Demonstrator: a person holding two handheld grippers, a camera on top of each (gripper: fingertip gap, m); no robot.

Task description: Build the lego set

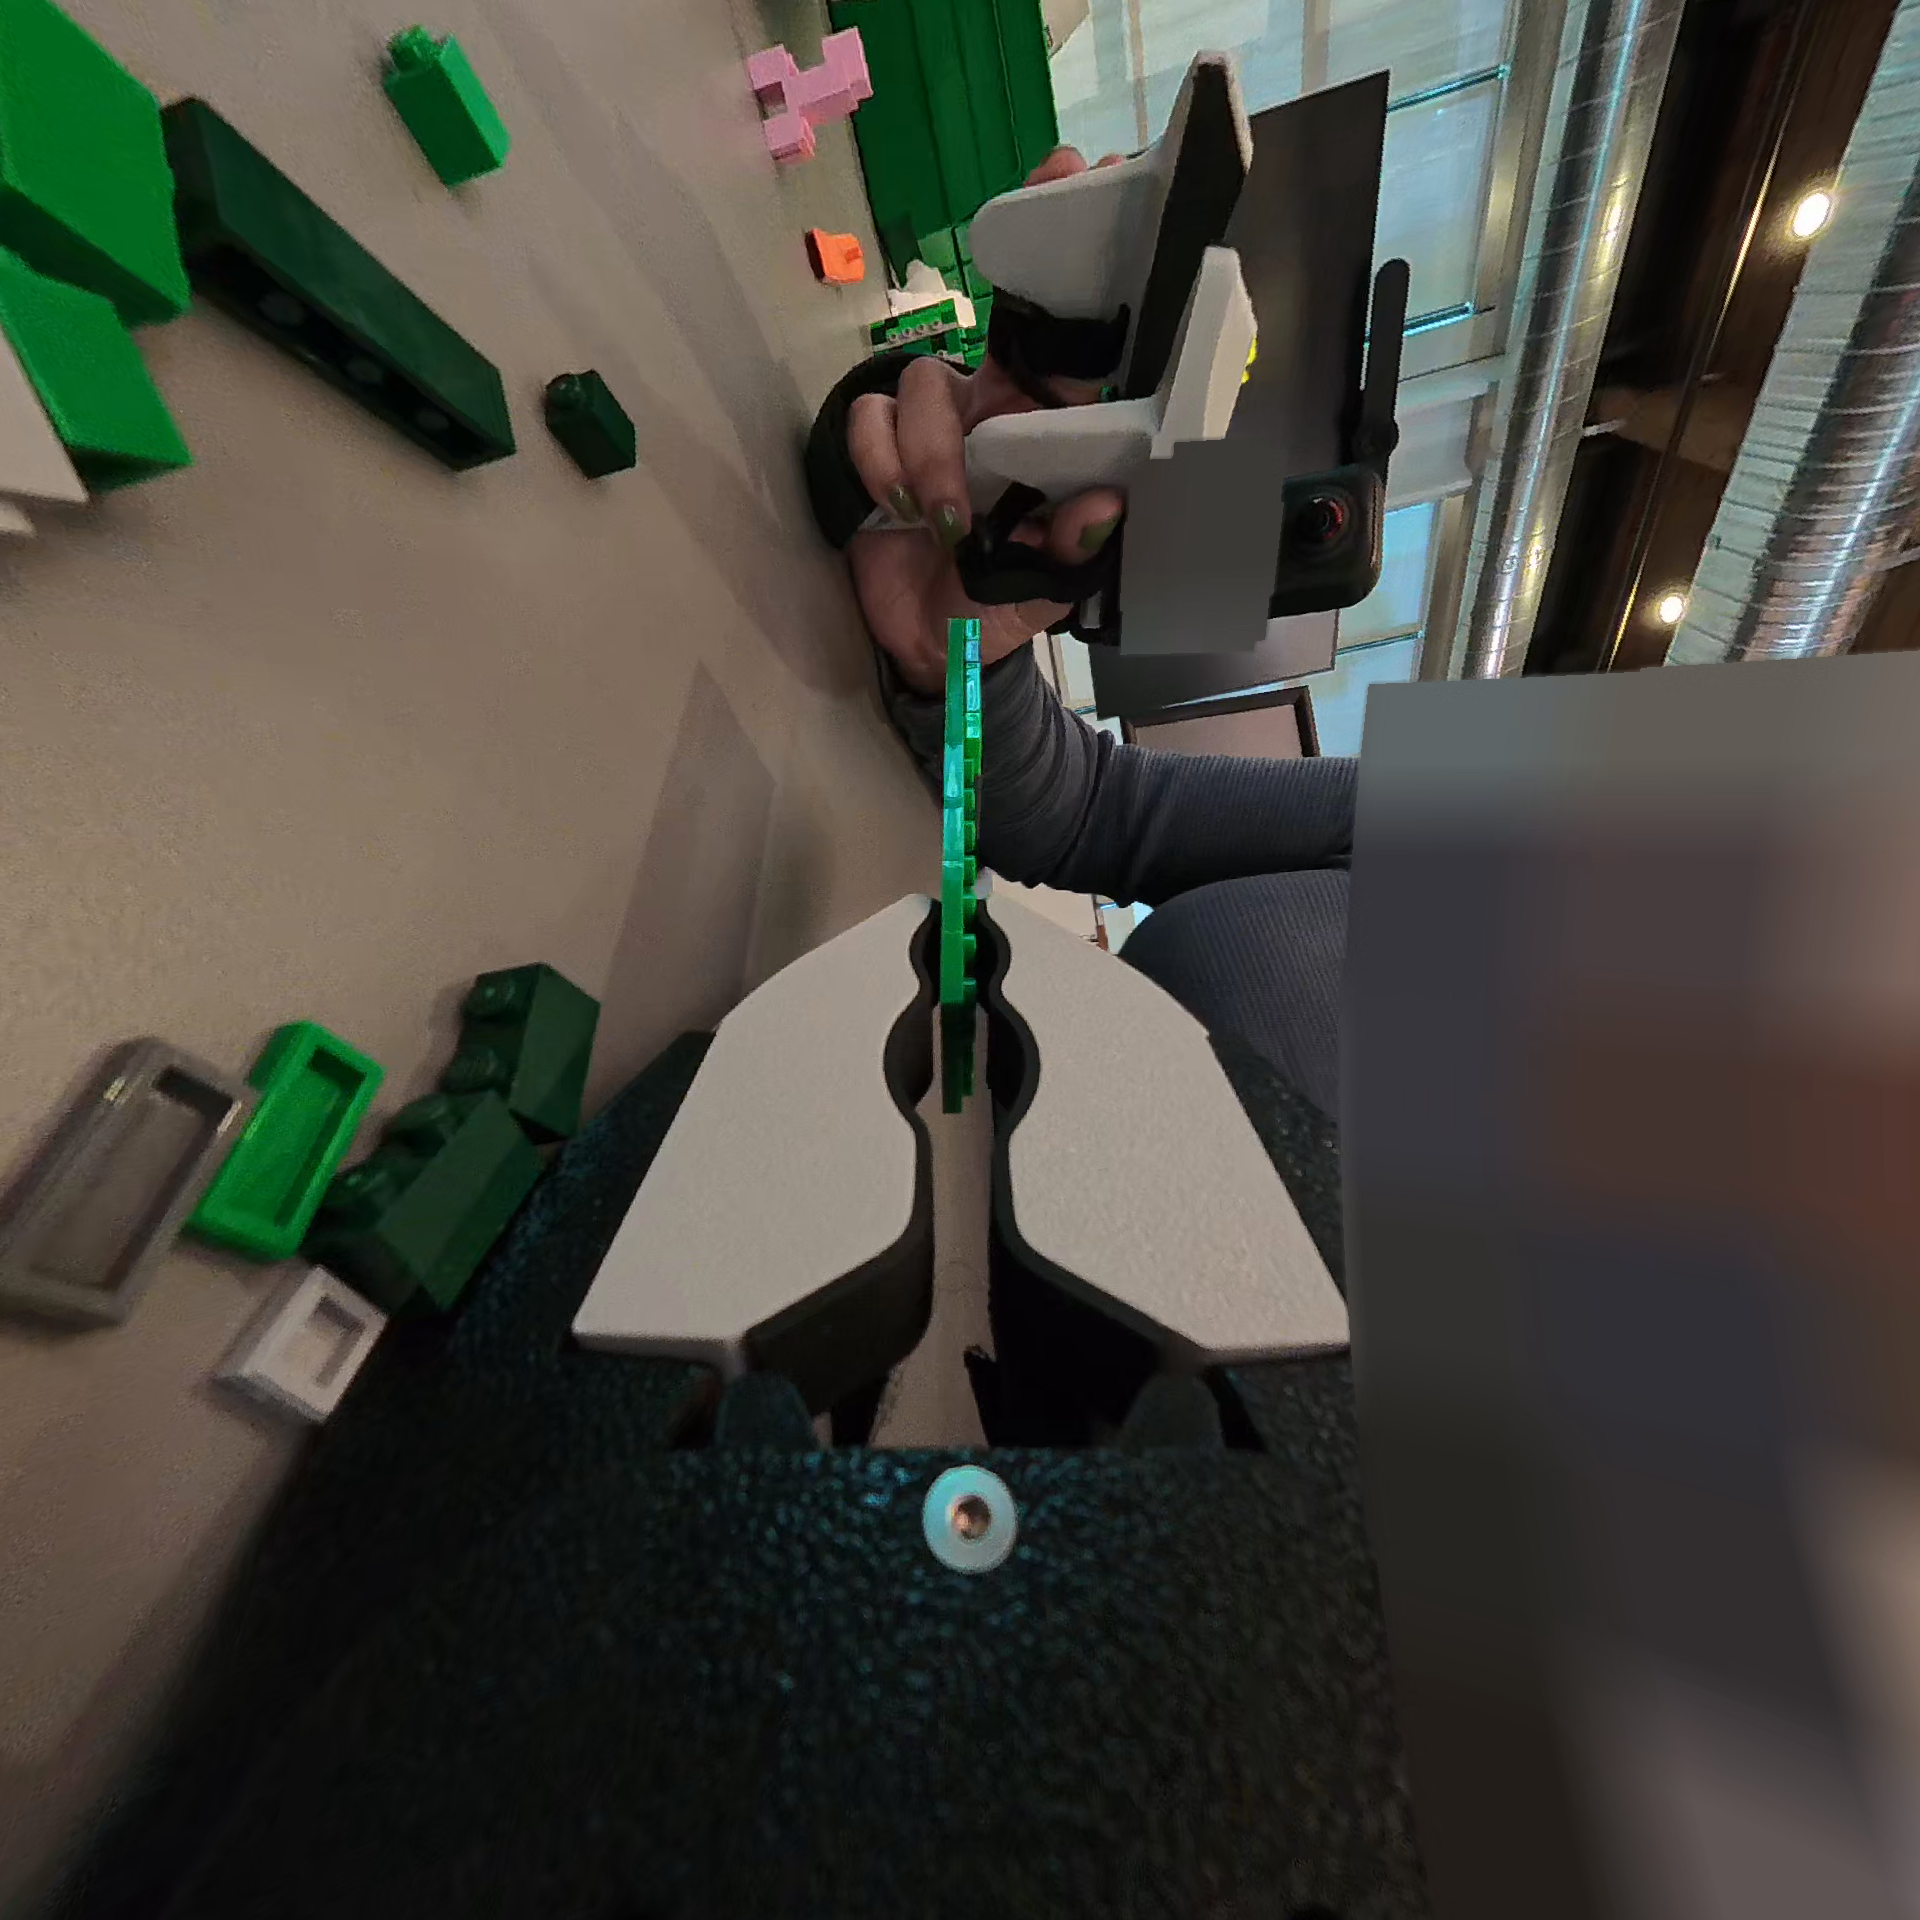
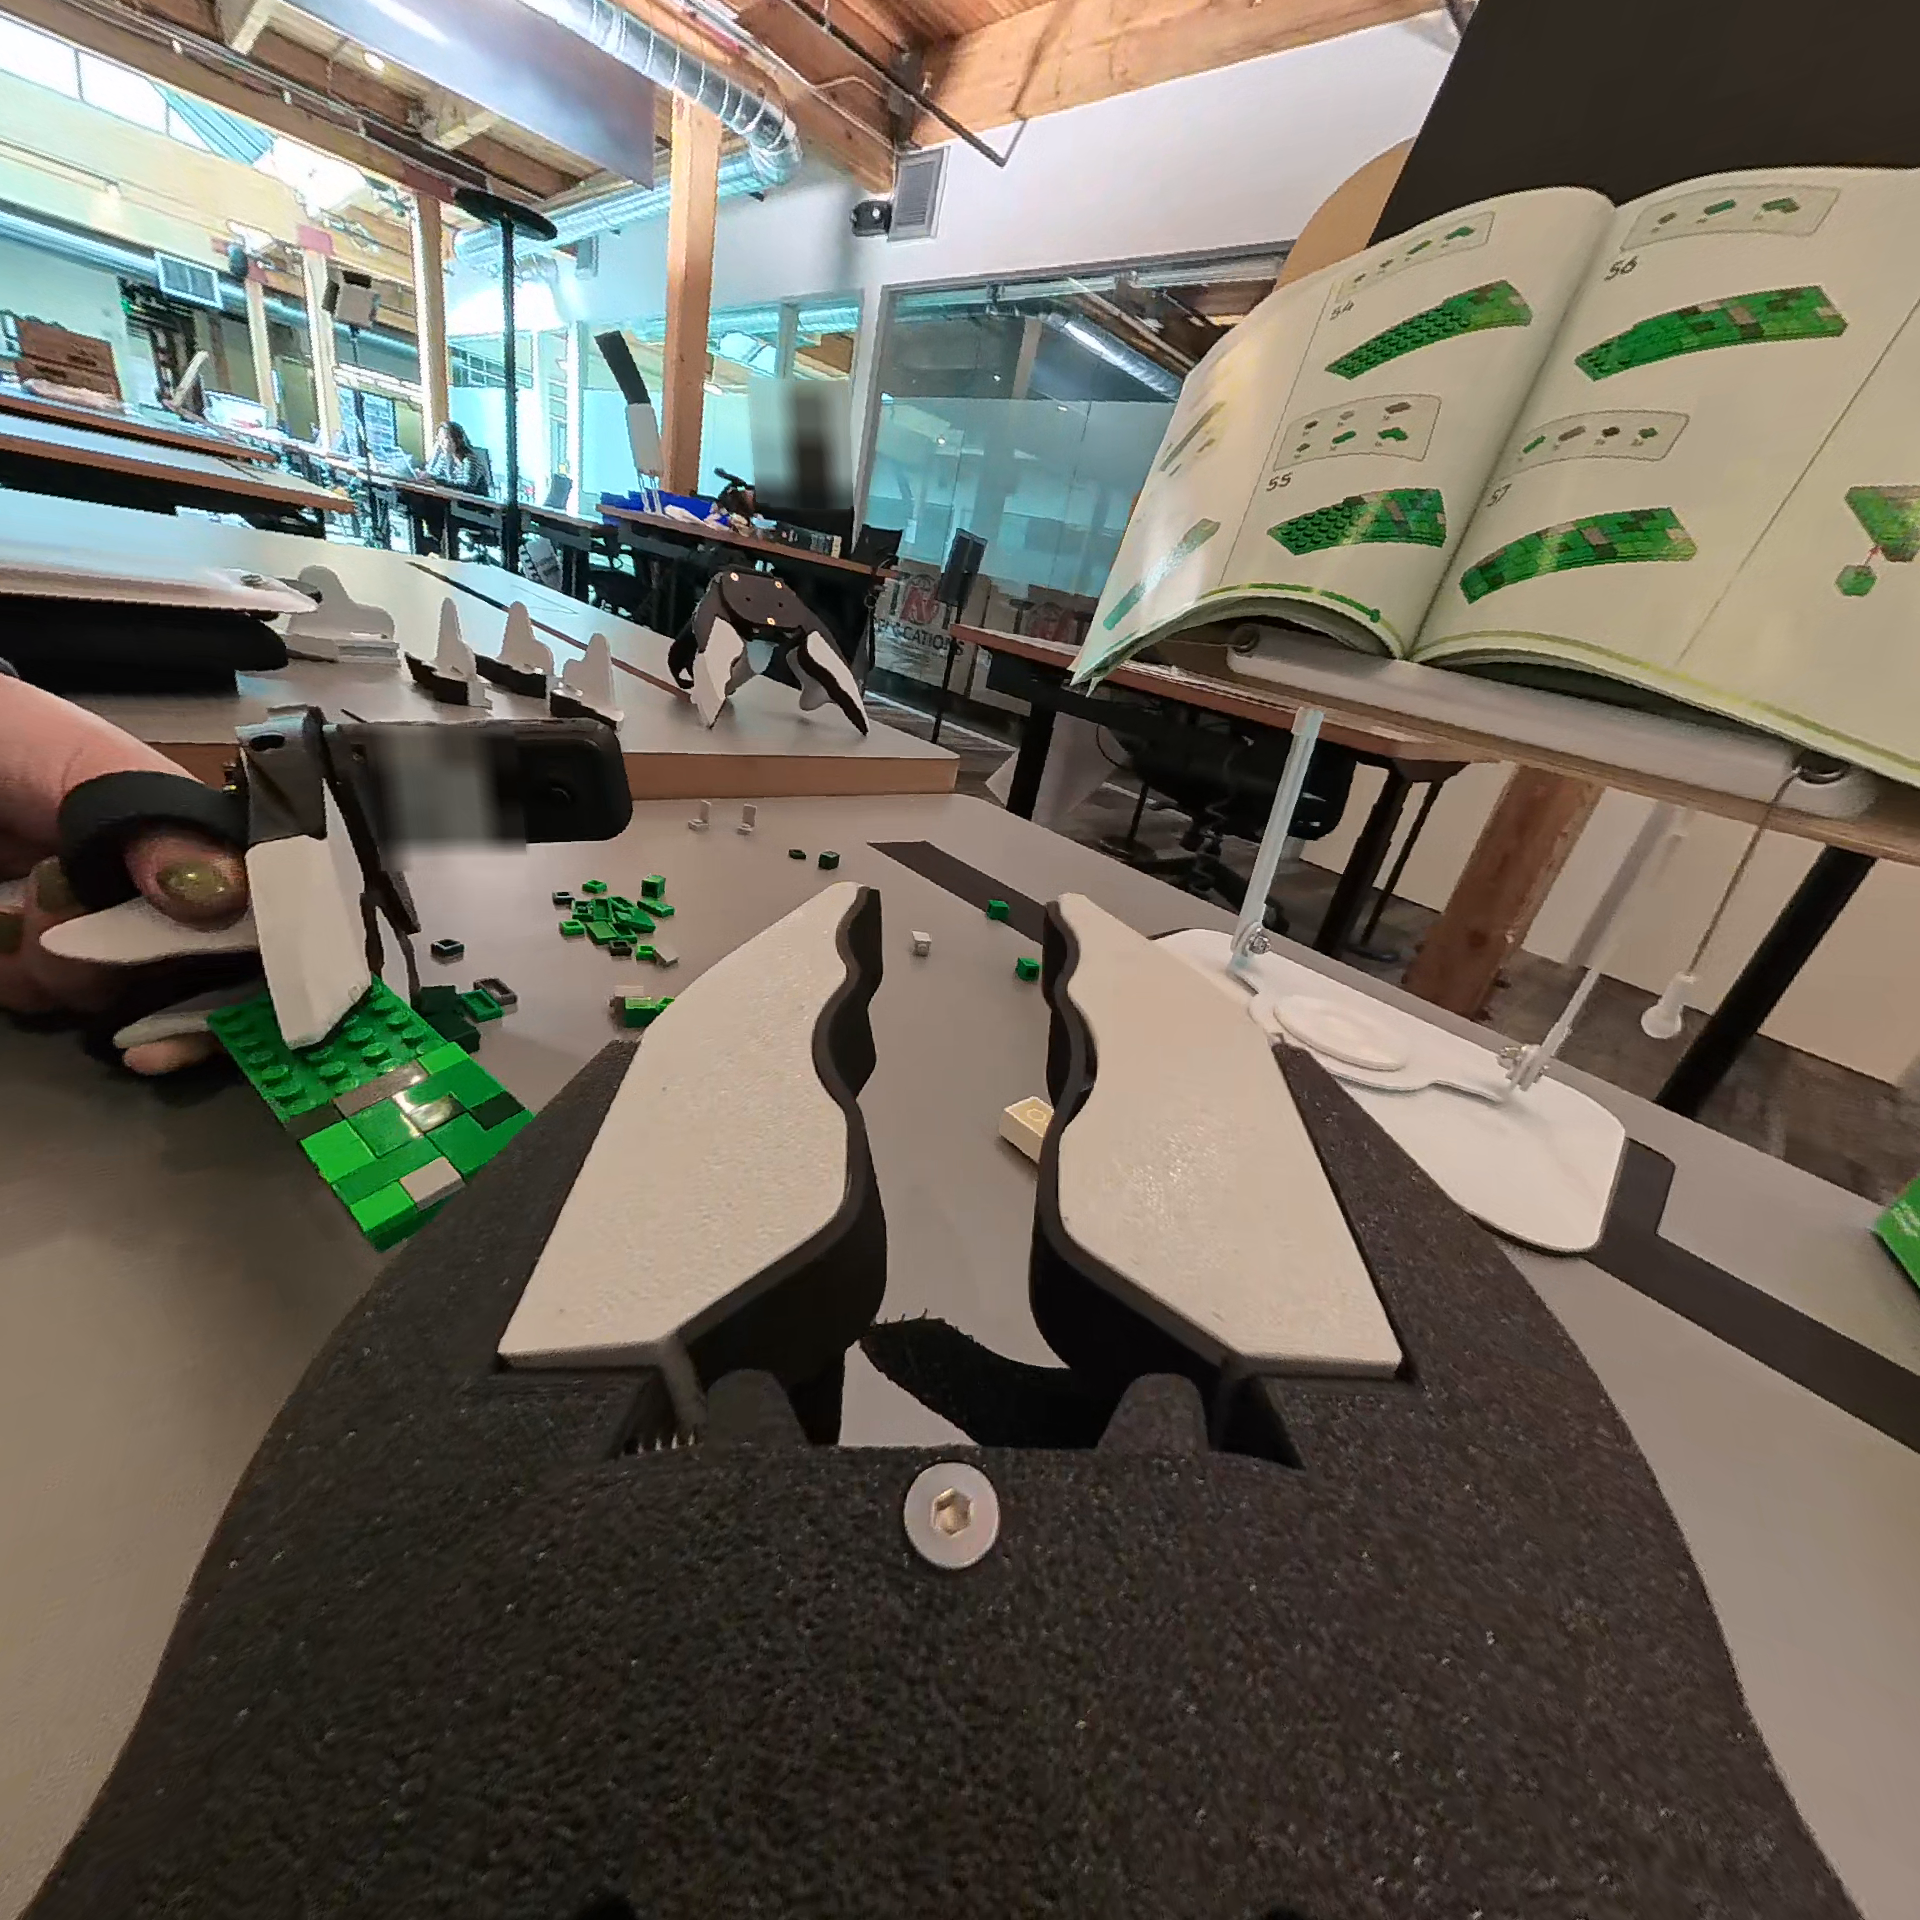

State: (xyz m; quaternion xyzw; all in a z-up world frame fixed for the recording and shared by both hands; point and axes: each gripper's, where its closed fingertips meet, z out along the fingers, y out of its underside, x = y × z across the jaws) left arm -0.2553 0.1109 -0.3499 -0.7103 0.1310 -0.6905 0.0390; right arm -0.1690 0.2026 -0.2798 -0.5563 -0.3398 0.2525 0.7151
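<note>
My left gripper (image 1: 961, 914) is shut on a thin green lego plate (image 1: 961, 790), which I see edge-on sticking out past the fingertips. In the right wrist view the same plate (image 2: 364, 1101) lies flat just above the grey table, its near part covered with green, dark and grey tiles, with the left gripper (image 2: 348, 1013) clamped on its studded far end. My right gripper (image 2: 961, 935) is open and empty, low over the table to the right of the plate. A small cream brick (image 2: 1023, 1127) lies on the table between its fingers.
An open instruction booklet (image 2: 1558, 416) rests on a white stand (image 2: 1455, 1132) at the right. Loose small green pieces (image 2: 613, 920) lie beyond the plate. Near the left gripper lie a long dark green brick (image 1: 332, 301), a pink piece (image 1: 810, 94), an orange piece (image 1: 834, 257) and a grey tile (image 1: 104, 1184). Spacing between my two grippers at the tips: around 15 cm.
</note>
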